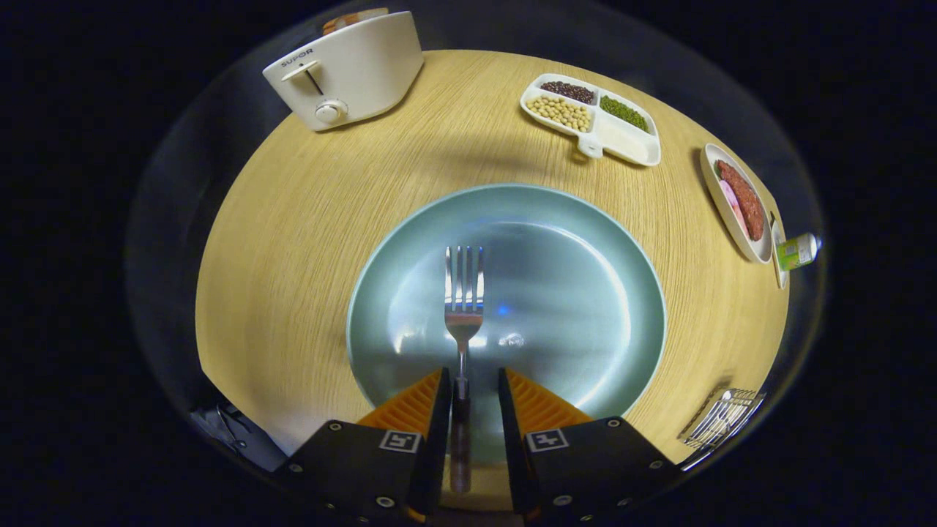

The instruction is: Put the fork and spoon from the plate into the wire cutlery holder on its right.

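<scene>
A silver fork point(463, 293) lies on the pale blue-green plate point(585, 241), tines pointing away from me. Its handle runs back between the two fingers of my gripper point(473, 375). The gripper is open: the handle lies close against the left finger, and a clear gap separates it from the right finger. The wire cutlery holder point(721, 419) stands on the wooden table to the right of the plate, level with my fingers. Something shiny and metallic seems to be inside it, but it is too small to tell what.
A white toaster point(344, 69) stands beyond the plate to the left. A divided white dish of beans point(589, 117) sits beyond it to the right. Farther right are an oval dish of reddish food point(736, 201) and a small green bottle point(798, 251).
</scene>
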`<state>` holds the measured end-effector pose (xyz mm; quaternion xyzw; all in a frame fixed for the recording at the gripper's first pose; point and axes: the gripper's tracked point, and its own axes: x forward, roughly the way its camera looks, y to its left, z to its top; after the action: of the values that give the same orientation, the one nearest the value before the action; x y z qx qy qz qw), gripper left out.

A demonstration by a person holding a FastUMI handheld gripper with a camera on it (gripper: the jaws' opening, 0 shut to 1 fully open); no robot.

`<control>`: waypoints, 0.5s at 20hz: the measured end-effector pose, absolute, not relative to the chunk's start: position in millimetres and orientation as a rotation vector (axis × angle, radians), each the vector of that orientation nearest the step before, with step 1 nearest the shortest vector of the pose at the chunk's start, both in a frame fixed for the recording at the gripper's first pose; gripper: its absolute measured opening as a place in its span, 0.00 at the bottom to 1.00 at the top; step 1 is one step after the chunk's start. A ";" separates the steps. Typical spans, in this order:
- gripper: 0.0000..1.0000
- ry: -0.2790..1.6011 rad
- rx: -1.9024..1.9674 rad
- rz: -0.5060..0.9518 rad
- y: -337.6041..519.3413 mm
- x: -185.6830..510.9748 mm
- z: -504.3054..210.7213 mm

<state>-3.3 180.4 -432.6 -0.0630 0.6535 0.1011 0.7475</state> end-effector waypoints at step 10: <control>0.03 1.335 0.014 0.188 171.7 2.1 -395.8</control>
<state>2.1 171.7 -395.8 0.0064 0.6182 0.0868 0.7812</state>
